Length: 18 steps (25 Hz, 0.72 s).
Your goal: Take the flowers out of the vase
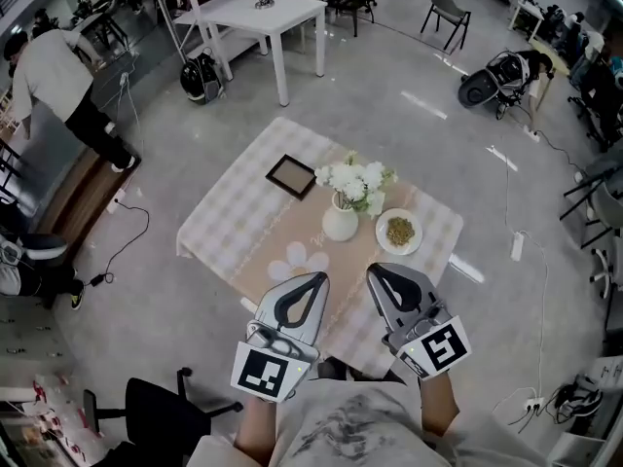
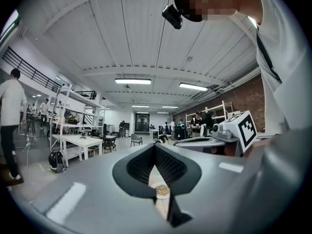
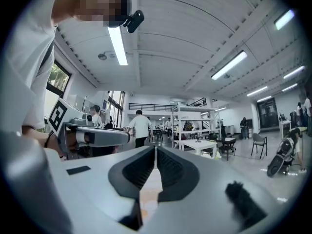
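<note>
White flowers with green leaves (image 1: 356,182) stand in a small white vase (image 1: 340,221) near the middle of a low table with a checked cloth (image 1: 222,224). Both grippers hover side by side over the table's near edge, short of the vase and pointing level. My left gripper (image 1: 316,279) has its tips together, shut and empty; its own view shows the jaws (image 2: 155,147) closed. To its right, my right gripper (image 1: 376,273) is likewise shut with nothing in it (image 3: 155,150).
A white dish of grain (image 1: 399,231) sits right of the vase, and a dark framed picture (image 1: 290,175) lies to its left. A white table (image 1: 265,14), chairs and a person (image 1: 54,76) stand farther off. A black chair (image 1: 156,412) is at my lower left.
</note>
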### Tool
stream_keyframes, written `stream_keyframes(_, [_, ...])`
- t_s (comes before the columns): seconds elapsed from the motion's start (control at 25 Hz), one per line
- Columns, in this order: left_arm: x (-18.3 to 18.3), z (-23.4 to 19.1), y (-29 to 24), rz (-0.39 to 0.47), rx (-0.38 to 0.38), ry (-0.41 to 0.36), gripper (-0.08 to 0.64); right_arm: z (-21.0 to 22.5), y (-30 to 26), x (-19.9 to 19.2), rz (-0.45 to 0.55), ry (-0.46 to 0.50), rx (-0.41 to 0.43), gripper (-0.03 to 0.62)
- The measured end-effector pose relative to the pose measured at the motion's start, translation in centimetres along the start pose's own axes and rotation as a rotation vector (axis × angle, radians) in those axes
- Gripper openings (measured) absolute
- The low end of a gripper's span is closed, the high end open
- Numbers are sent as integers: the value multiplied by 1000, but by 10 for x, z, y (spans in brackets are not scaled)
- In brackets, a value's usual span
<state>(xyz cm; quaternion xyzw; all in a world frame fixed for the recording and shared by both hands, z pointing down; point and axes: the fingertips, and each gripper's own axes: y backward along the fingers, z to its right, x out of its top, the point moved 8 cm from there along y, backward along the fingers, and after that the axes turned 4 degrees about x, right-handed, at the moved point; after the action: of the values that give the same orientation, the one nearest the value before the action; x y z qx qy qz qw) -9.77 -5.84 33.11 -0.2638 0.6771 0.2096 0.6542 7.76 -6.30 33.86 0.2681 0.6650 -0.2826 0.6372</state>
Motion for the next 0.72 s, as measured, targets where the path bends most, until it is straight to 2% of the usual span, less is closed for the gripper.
stream_keyframes(0.32, [-10,-3,-24,-25,5,6,9,27,-14,-24,-52,-25,-7,20])
stream_keyframes(0.44, [-14,-7,-32,-41,24,13,9,37,-24,-36,-79,-37,8,65])
stream_keyframes(0.72, [-23,-14,-48,-66,47,25,9,54,-39,-56,-116,-70,24,83])
